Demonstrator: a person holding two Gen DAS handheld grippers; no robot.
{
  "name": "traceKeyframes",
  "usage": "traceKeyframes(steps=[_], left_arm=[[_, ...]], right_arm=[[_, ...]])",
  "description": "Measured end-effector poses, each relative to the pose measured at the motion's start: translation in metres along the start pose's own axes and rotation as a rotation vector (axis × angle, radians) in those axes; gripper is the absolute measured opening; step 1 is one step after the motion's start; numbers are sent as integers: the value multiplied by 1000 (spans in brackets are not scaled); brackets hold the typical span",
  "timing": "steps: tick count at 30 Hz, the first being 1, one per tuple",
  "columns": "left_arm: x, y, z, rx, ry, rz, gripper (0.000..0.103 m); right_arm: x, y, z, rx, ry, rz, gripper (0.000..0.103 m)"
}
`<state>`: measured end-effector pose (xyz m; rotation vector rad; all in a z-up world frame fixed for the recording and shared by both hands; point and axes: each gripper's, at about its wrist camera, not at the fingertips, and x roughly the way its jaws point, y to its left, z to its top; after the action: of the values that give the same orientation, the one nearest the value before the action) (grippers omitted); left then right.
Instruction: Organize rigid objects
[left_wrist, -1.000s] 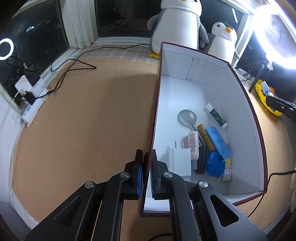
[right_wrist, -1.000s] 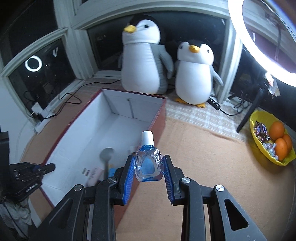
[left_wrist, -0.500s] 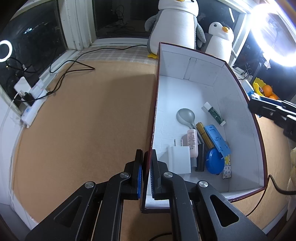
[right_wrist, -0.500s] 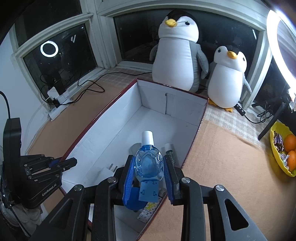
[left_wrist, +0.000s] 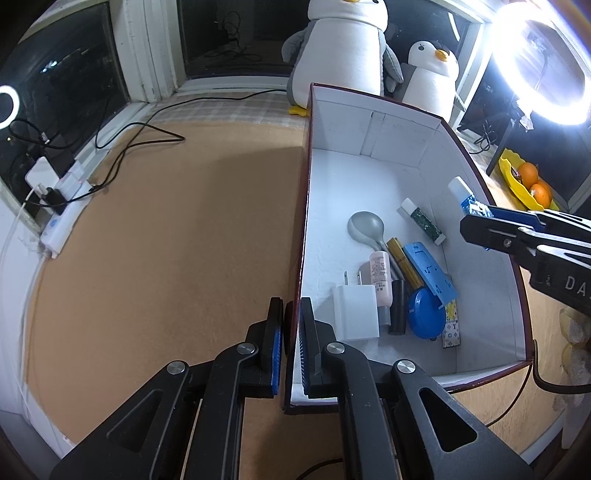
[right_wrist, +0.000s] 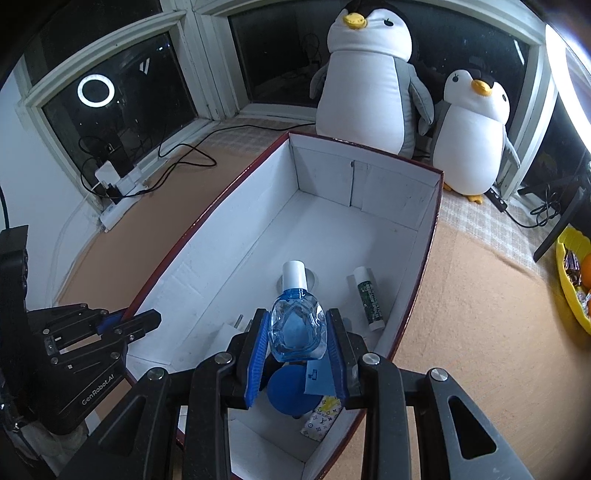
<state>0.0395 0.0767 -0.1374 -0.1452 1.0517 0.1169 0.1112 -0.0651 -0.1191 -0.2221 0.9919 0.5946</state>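
Right wrist view shows your right gripper pinching the bottle over the box to drop it in, while your left gripper clamps the wall so it stays put.

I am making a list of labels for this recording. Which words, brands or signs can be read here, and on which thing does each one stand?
"GenRobot.AI": white print on the black left gripper body.
"DA": cut-off white letters on the black right gripper body.
Monogram signs on the small white patterned packet; not readable as words.
Print on the pink tube and the green-labelled white stick: too small to read.
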Motion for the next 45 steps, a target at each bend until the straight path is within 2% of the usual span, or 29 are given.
traceKeyframes(steps=[4, 11, 17, 21, 25, 32, 45], left_arm=[[0, 0, 0, 2, 1, -1, 6], [-1, -4, -2, 10, 8, -6, 14], [0, -6, -2, 16, 10, 1, 16], [1, -6, -1, 16, 13, 5, 16], [1, -7, -1, 14, 14, 6, 16], [2, -4, -1, 14, 16, 11, 16], [1, -5, -1, 19, 14, 22, 16]], right_arm=[[4, 0, -3, 8, 14, 6, 28], [5, -3, -6, 24, 20, 10, 28], [-1, -3, -8, 29, 4, 15, 30], [-9, -6, -8, 35, -16, 23, 38], [-18, -15, -10, 56, -39, 23, 38], [-39, -47, -22, 144, -88, 9, 38], [-62, -102, -45, 259, -128, -70, 39]])
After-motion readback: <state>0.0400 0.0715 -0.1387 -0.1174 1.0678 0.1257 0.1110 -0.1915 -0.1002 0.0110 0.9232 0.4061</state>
